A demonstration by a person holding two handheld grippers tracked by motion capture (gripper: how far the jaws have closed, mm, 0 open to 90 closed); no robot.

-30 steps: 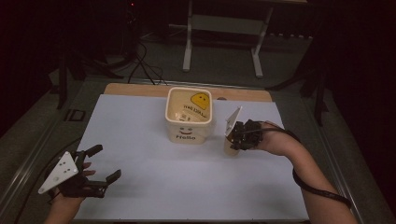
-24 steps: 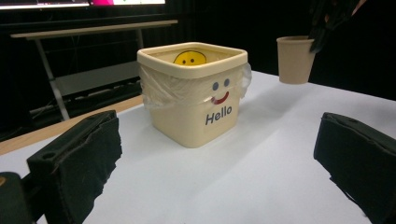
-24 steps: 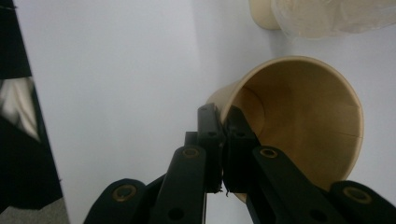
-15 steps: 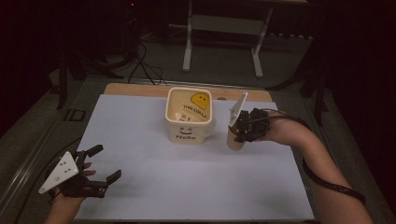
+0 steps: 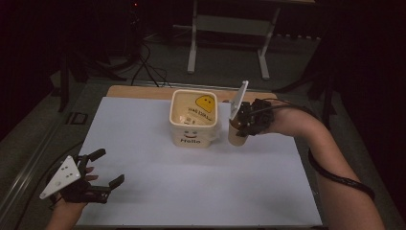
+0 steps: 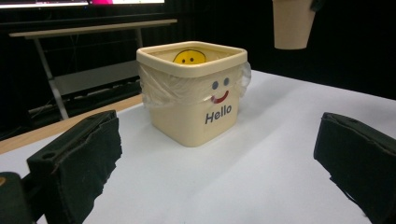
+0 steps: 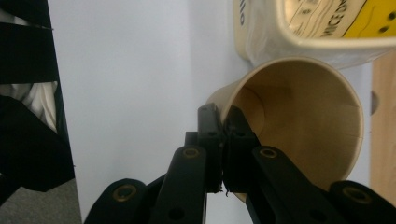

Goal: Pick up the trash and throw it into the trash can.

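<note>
My left claw [image 5: 103,167] sits at the near left corner of the white surface [image 5: 191,191], its jaws spread wide with nothing between them. In the left gripper view the two black pads [image 6: 79,158] stand far apart at the bottom edges, and beyond them the bare white sheet runs up to the tub

Farther off, about the middle of the surface toward its far edge, stands the cream square tub [image 5: 195,120], upright, with "Hello" and a small face printed on the side toward me, a clear plastic liner bunched under its rim, and a yellow smiley showing inside

Just right of the tub, my right claw [image 5: 238,125] has the paper cup [image 5: 236,135]. The jaws are pinched tight on the cup's rim, one finger inside the wall and one outside, as the right gripper view shows with the cup [image 7: 299,130] opening toward the camera and the tub's corner [image 7: 327,28] close above it. In the left gripper view the cup [image 6: 292,23] hangs clear above the surface, upright, its base well off the sheet, to the right of the tub [image 6: 194,93] and not touching it
</note>
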